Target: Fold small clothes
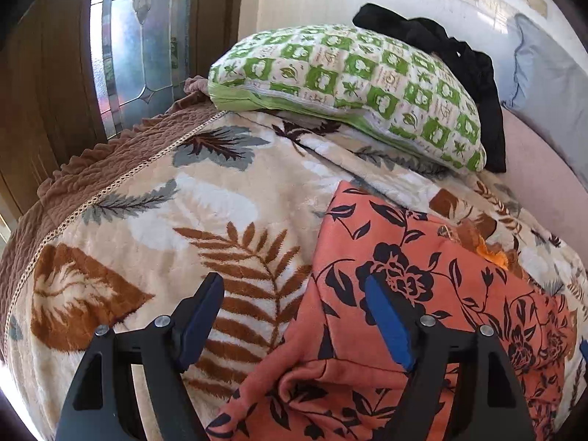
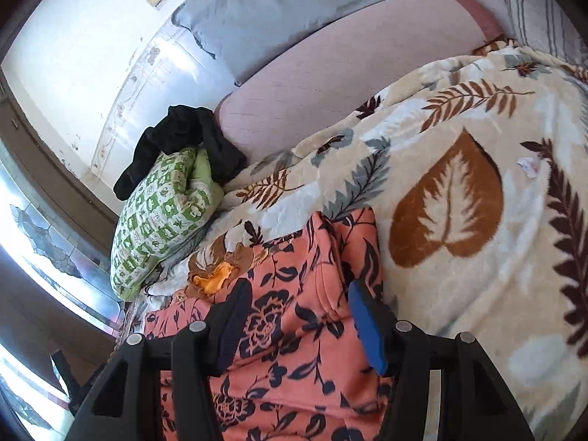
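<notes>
Floral garment between spread right gripper jaws, left gripper astride its edge

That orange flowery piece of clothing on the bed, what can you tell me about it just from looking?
The orange floral garment is soft, slightly fleecy-looking fabric, salmon orange printed with dark navy flowers, leaves and vines. It lies partly folded on the leaf-patterned blanket, with a straight fold edge along one side and a bunched, rumpled fold near the left gripper. Both pairs of jaws stand open over it, the right gripper straddling a raised ridge of the cloth; neither clamps it. What kind of garment it is cannot be told.
</notes>
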A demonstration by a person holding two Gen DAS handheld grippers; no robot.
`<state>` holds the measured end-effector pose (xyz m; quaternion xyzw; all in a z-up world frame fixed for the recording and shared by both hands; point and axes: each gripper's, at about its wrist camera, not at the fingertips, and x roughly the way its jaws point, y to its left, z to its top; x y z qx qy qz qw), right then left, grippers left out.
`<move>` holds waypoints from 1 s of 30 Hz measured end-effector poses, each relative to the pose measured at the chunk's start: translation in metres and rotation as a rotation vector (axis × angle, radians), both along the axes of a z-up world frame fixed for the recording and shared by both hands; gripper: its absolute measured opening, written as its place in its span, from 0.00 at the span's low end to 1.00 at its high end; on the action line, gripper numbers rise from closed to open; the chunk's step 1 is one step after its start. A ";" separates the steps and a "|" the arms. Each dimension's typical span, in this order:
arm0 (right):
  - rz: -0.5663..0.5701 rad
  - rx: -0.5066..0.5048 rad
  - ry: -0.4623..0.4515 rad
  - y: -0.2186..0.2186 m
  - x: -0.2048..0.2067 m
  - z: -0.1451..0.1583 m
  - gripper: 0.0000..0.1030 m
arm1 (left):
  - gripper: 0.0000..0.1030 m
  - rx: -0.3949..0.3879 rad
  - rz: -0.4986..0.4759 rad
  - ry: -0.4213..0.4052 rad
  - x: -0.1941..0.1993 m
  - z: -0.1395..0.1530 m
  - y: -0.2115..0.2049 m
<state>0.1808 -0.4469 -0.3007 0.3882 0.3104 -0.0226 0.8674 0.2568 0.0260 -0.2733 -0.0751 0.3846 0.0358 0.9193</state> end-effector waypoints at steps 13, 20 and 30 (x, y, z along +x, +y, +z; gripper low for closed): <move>0.057 -0.233 0.159 0.029 0.033 -0.014 0.08 | 0.72 0.202 -0.081 0.072 0.020 -0.013 -0.032; -0.015 -0.257 0.135 0.034 -0.023 0.033 0.07 | 0.69 0.187 -0.005 0.092 0.016 -0.010 -0.010; -0.123 -0.248 0.155 0.002 -0.031 0.030 0.12 | 0.69 0.202 -0.108 -0.025 0.000 0.016 -0.032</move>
